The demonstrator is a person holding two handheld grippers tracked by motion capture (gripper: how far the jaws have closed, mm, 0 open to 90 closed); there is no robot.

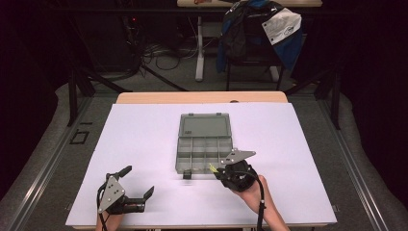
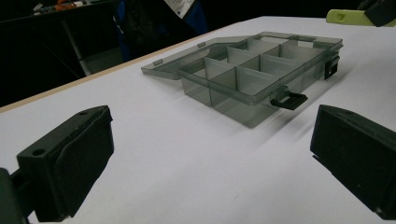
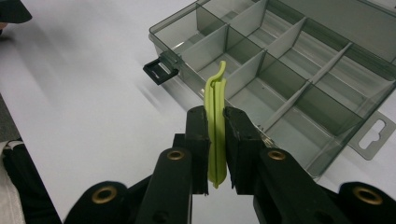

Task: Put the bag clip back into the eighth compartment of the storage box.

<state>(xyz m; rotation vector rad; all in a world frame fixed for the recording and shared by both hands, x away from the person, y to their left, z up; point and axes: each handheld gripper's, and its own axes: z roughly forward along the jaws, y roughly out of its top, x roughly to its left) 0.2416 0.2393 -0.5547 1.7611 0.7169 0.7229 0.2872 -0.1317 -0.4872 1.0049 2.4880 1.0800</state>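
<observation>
Yellow-green plastic strip (image 3: 216, 126) is held upright between the closed jaws of the right gripper (image 3: 215, 154), its curved tip raised above the near row of compartments of the organizer box (image 3: 289, 70). Proceeding from the left: the left gripper (image 1: 129, 185) is seen at the near left of the white table (image 1: 144, 130), its jaws spread wide with nothing between them, well apart from the box. At the table's centre the smoky transparent organizer box (image 1: 204, 153) is found open, its lid (image 1: 204, 125) laid flat on the far side and its black latches (image 2: 288, 99) projecting from the near wall. At the box's near right corner the right gripper (image 1: 215, 169) is positioned, supported by a hand (image 1: 252, 192). A chair draped with a blue jacket (image 1: 257, 29) is observed beyond the table.
</observation>
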